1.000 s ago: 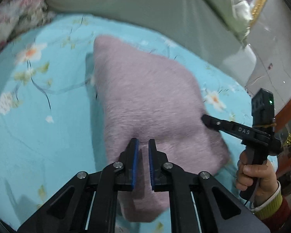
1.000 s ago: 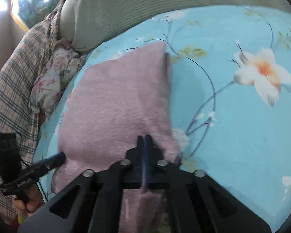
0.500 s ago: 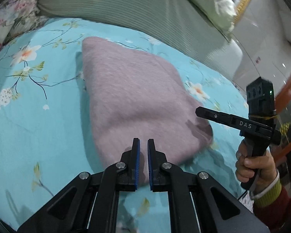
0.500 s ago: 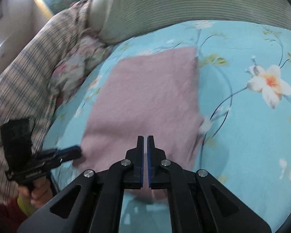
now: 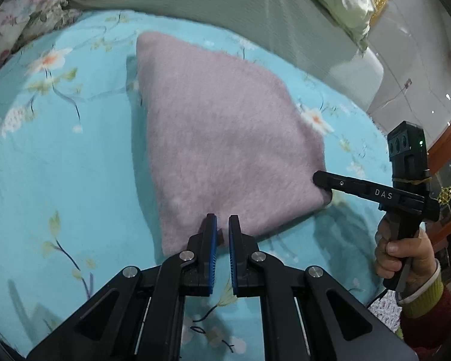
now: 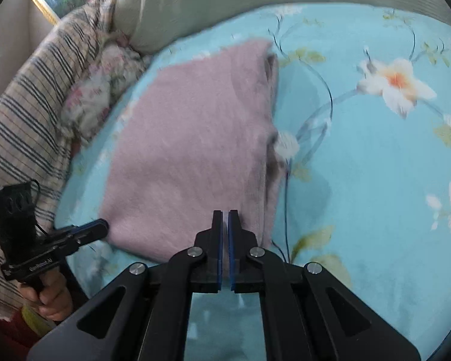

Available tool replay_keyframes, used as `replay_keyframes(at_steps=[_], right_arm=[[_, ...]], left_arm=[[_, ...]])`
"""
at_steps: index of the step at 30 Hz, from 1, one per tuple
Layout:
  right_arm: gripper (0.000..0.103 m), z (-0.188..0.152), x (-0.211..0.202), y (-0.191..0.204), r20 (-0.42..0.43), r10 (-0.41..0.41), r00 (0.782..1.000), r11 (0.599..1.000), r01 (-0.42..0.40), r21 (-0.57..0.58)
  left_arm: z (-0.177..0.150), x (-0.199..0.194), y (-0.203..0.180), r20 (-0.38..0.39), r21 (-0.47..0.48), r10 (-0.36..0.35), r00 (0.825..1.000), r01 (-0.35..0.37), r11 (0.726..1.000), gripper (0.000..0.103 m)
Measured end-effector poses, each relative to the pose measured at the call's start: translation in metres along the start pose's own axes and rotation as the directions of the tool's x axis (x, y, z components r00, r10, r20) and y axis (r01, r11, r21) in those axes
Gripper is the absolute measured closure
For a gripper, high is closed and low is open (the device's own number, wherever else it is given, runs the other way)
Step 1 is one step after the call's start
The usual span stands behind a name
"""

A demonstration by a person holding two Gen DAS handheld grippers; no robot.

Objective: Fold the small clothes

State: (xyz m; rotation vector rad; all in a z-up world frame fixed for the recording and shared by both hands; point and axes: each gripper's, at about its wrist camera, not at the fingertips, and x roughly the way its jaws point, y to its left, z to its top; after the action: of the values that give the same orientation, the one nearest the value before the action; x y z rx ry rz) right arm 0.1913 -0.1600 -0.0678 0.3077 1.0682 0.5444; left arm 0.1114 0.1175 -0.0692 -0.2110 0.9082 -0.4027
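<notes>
A folded pink fuzzy garment [image 5: 222,138] lies flat on the turquoise floral bedsheet [image 5: 60,162]; it also shows in the right wrist view [image 6: 192,147]. My left gripper [image 5: 222,224] hovers at the garment's near edge with a small gap between its jaws and nothing held. My right gripper [image 6: 225,219] sits at the garment's other near corner, its jaws nearly closed on a thin gap, empty. The right gripper shows in the left wrist view [image 5: 321,179] touching the garment's right corner. The left gripper shows in the right wrist view [image 6: 100,227].
A ribbed pale green cushion [image 5: 225,9] lines the far side. A floral pillow [image 6: 96,90] and a striped blanket [image 6: 24,114] lie at the left. A white wall and wooden furniture [image 5: 448,150] stand beyond the bed's right edge.
Both grippers let go of the garment and pulled back from it. The right gripper's jaws went from fully shut to a thin gap. The garment now lies flat.
</notes>
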Motion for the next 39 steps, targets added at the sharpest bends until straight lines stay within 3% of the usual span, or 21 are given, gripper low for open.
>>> replay_keyframes(at_steps=[1,2,3,4,5,7,12,13,17,18,19,23,25,27,29,31,35,39], right_arm=[[0.095,0.009,-0.006,0.0,0.029,0.005,1.0,1.0,-0.005,0.0],[0.081,0.014,-0.008,0.001,0.046,0.008,0.999,1.0,-0.008,-0.001],[0.069,0.024,-0.011,0.001,0.066,0.011,0.998,1.0,-0.011,0.002],[0.046,0.032,-0.013,-0.001,0.085,0.009,0.996,1.0,-0.009,0.007],[0.042,0.041,-0.014,-0.003,0.112,0.0,0.994,1.0,-0.001,0.01],[0.042,0.062,-0.01,-0.007,0.15,-0.012,0.989,1.0,0.012,0.002],[0.048,0.121,0.031,-0.041,0.131,-0.009,0.991,0.997,-0.002,0.082],[0.053,0.131,0.04,-0.047,0.12,-0.011,0.993,0.996,0.0,0.091],[0.056,0.166,0.087,-0.068,0.038,0.017,0.999,0.99,-0.023,0.142],[0.068,0.17,0.096,-0.072,0.022,0.036,0.999,0.987,-0.039,0.153],[0.095,0.171,0.101,-0.072,0.017,0.057,0.998,0.986,-0.059,0.154],[0.096,0.167,0.077,-0.068,0.155,0.065,0.986,0.985,-0.089,0.15],[0.096,0.161,0.082,-0.072,0.146,0.018,0.989,0.986,-0.042,0.162],[0.095,0.156,0.102,-0.08,0.072,-0.005,0.997,0.984,-0.008,0.179],[0.086,0.154,0.105,-0.084,0.061,-0.012,0.998,0.981,0.0,0.192],[0.084,0.159,0.089,-0.081,0.09,-0.03,0.995,0.98,0.012,0.198],[0.084,0.164,0.038,-0.044,0.214,-0.022,0.977,0.996,0.002,0.092],[0.084,0.16,0.042,-0.015,0.16,0.041,0.986,0.998,-0.047,0.036]], left_arm=[[0.007,-0.003,0.001,0.014,-0.001,0.005,1.0,-0.005,1.0,0.089],[0.017,-0.007,0.002,0.033,-0.003,0.015,0.999,-0.015,1.0,0.085],[0.025,-0.01,0.004,0.053,-0.007,0.028,0.998,-0.028,1.0,0.073],[0.034,-0.011,0.007,0.072,-0.017,0.051,0.996,-0.05,0.999,0.061],[0.043,-0.011,0.011,0.081,-0.031,0.075,0.994,-0.073,0.997,0.059],[0.062,-0.003,0.021,0.083,-0.066,0.106,0.991,-0.101,0.993,0.059],[0.096,0.031,0.048,0.041,-0.161,0.152,0.988,-0.144,0.977,0.059],[0.101,0.035,0.051,0.043,-0.169,0.149,0.988,-0.14,0.976,0.059],[0.12,0.046,0.055,0.051,-0.186,0.152,0.987,-0.14,0.973,0.058],[0.124,0.05,0.056,0.049,-0.187,0.154,0.987,-0.142,0.972,0.058],[0.127,0.053,0.056,0.047,-0.187,0.157,0.986,-0.146,0.972,0.058],[0.133,0.058,0.053,0.047,-0.175,0.172,0.984,-0.161,0.971,0.058],[0.131,0.063,0.053,0.042,-0.174,0.174,0.984,-0.165,0.971,0.056],[0.128,0.072,0.058,0.02,-0.187,0.171,0.985,-0.164,0.968,0.056],[0.127,0.073,0.061,0.019,-0.201,0.162,0.987,-0.155,0.967,0.056],[0.128,0.069,0.062,0.02,-0.201,0.163,0.986,-0.156,0.967,0.056],[0.135,0.048,0.057,0.073,-0.204,0.193,0.979,-0.174,0.963,0.06],[0.153,0.042,0.037,0.119,-0.148,0.085,0.989,-0.067,0.987,0.06]])
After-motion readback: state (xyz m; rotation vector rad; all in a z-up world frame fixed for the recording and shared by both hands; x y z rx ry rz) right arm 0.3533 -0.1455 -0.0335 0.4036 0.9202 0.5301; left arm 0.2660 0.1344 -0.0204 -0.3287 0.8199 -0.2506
